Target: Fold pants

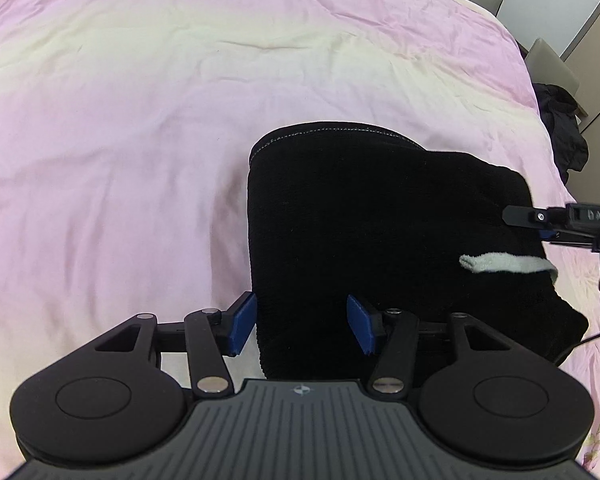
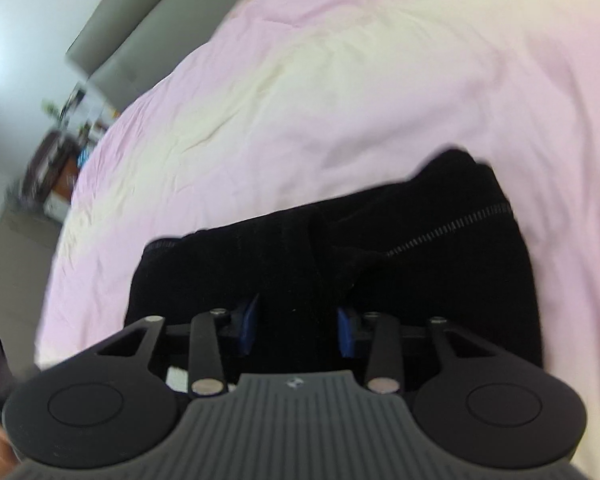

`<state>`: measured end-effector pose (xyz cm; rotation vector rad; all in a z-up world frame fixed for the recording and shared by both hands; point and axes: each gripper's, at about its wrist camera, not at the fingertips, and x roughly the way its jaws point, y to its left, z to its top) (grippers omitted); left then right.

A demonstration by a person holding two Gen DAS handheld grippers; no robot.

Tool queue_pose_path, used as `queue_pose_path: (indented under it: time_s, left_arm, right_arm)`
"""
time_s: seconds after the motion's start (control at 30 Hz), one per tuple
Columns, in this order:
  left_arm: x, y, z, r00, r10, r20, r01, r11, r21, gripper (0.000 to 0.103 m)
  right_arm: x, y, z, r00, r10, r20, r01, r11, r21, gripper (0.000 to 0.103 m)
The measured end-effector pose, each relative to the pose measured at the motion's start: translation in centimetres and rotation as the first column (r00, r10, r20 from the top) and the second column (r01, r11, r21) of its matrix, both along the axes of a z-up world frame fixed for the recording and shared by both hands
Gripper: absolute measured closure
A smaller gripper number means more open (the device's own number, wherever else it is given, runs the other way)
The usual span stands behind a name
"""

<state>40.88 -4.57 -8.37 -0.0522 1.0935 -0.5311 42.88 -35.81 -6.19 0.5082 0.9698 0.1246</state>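
Black pants [image 1: 380,232] lie folded into a thick bundle on a pink bedsheet [image 1: 140,120]. A white drawstring [image 1: 508,263] lies across their right side. My left gripper [image 1: 302,326] is open, its blue pads on either side of the bundle's near left edge. The right gripper shows in the left wrist view [image 1: 520,220] at the bundle's right edge. In the right wrist view my right gripper [image 2: 298,330] is open over the black pants [image 2: 380,260], which show a stitched seam. That view is blurred.
The pink sheet [image 2: 340,100] covers a wide bed. A dark garment [image 1: 568,132] hangs off the bed's right edge beside grey furniture [image 1: 552,64]. A grey headboard [image 2: 140,40] and a cluttered shelf [image 2: 60,160] stand at the left in the right wrist view.
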Motion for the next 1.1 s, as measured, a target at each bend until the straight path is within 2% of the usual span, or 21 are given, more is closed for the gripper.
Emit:
queue_pose_path:
  time_s: [0.1, 0.33, 0.4, 0.5, 0.63, 0.7, 0.77, 0.93, 1.0, 1.1]
  left_arm:
    - [-0.1, 0.0, 0.6, 1.0, 0.015, 0.015, -0.014, 1.0, -0.014, 0.042]
    - [-0.7, -0.8, 4.3, 0.993, 0.038, 0.109, -0.031, 0.998, -0.063, 0.042]
    - [-0.8, -1.4, 5.1, 0.991, 0.037, 0.13, -0.028, 0.997, -0.072, 0.042]
    - [-0.7, -2.7, 5.3, 0.988, 0.045, 0.146, -0.035, 0.997, -0.068, 0.043]
    - [-0.5, -5.0, 4.6, 0.984, 0.03, 0.175, -0.025, 0.999, -0.028, 0.045]
    - [-0.1, -5.9, 4.0, 0.982, 0.016, 0.187, -0.015, 1.0, -0.007, 0.047]
    - [0.5, -6.7, 3.5, 0.981, 0.002, 0.193, -0.005, 1.0, 0.016, 0.048]
    - [2.9, -8.2, 1.8, 0.983, 0.026, 0.181, -0.031, 0.999, 0.026, 0.048]
    - [4.0, -9.3, 0.3, 0.986, 0.037, 0.161, -0.048, 0.997, 0.064, 0.048]
    - [5.8, -10.5, -2.1, 0.991, 0.106, 0.087, -0.117, 0.984, 0.135, 0.048]
  right_arm:
    - [-0.8, 2.3, 2.7, 0.993, 0.1, 0.056, -0.091, 0.986, -0.138, 0.078]
    - [-1.9, 4.0, 11.2, 0.967, 0.204, 0.152, -0.169, 0.962, -0.213, 0.084]
    - [-2.1, 3.5, 12.3, 0.967, 0.199, 0.157, -0.158, 0.957, -0.241, 0.084]
    - [-1.8, 0.9, 10.7, 0.987, 0.114, 0.115, -0.082, 0.965, -0.247, 0.084]
    - [-1.7, -3.9, 4.1, 0.998, -0.069, -0.011, 0.064, 0.967, -0.248, 0.082]
    - [-1.9, -5.3, 1.9, 0.995, -0.102, -0.01, 0.096, 0.968, -0.23, 0.081]
    - [-1.5, -5.5, 1.2, 0.995, -0.099, -0.009, 0.094, 0.968, -0.235, 0.078]
    - [0.7, -4.2, 1.0, 0.997, -0.031, -0.075, -0.002, 0.915, -0.403, 0.071]
    - [1.5, -4.5, 0.3, 0.994, -0.044, -0.1, -0.001, 0.91, -0.414, 0.068]
    - [2.0, -5.0, -1.0, 0.992, -0.063, -0.108, 0.013, 0.911, -0.413, 0.058]
